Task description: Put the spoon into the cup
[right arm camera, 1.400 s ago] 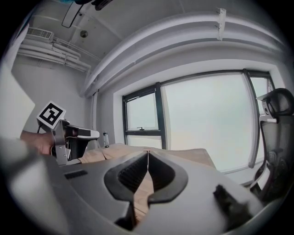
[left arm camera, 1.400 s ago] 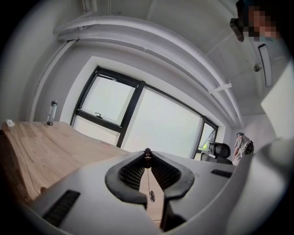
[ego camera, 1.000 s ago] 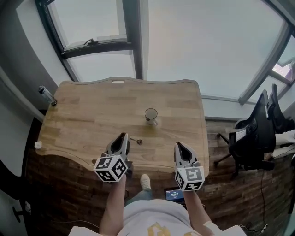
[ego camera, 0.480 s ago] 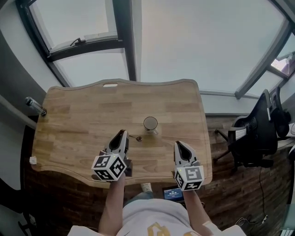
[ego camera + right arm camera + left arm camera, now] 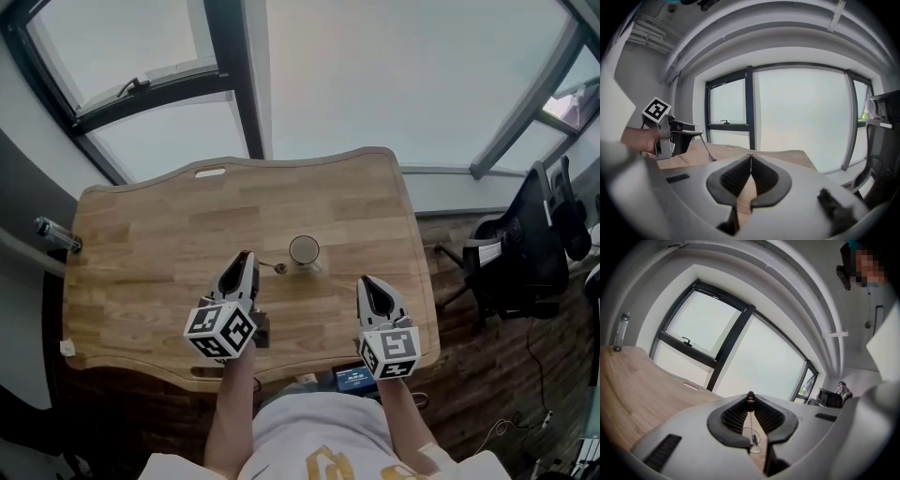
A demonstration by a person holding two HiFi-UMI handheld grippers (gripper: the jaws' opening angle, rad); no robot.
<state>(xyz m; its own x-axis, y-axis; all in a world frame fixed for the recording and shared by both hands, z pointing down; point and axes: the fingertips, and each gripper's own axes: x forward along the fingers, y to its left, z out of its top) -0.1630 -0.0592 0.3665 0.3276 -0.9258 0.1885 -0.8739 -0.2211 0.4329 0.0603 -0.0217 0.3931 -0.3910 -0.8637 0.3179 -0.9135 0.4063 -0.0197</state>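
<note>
The spoon (image 5: 268, 263) is held off the wooden table (image 5: 150, 253) by its thin handle. The handle is pinched between the tips of the left gripper (image 5: 246, 257), whose jaws are pressed together on it. In the head view the bowl end points toward the cup (image 5: 304, 250) and lies just beside the rim on its left, outside the cup. The cup stands upright near the middle of the table, its opening facing up.

In the left gripper view the handle end shows as a small dark knob at the meeting point of the jaws of the left gripper (image 5: 750, 398).

In the right gripper view the spoon (image 5: 707, 151) slopes downward from the left gripper (image 5: 696, 135), with the marker cube (image 5: 657, 109) above a hand.

The right gripper (image 5: 364, 282) hovers over the table's near right part, well apart from the cup. In its own view the right gripper (image 5: 751, 155) has its jaws pressed together with nothing between them.

A bottle (image 5: 54, 234) lies at the table's far left edge. A dark office chair (image 5: 511, 267) stands on the floor to the right of the table. Large windows (image 5: 394, 75) run behind the table.
</note>
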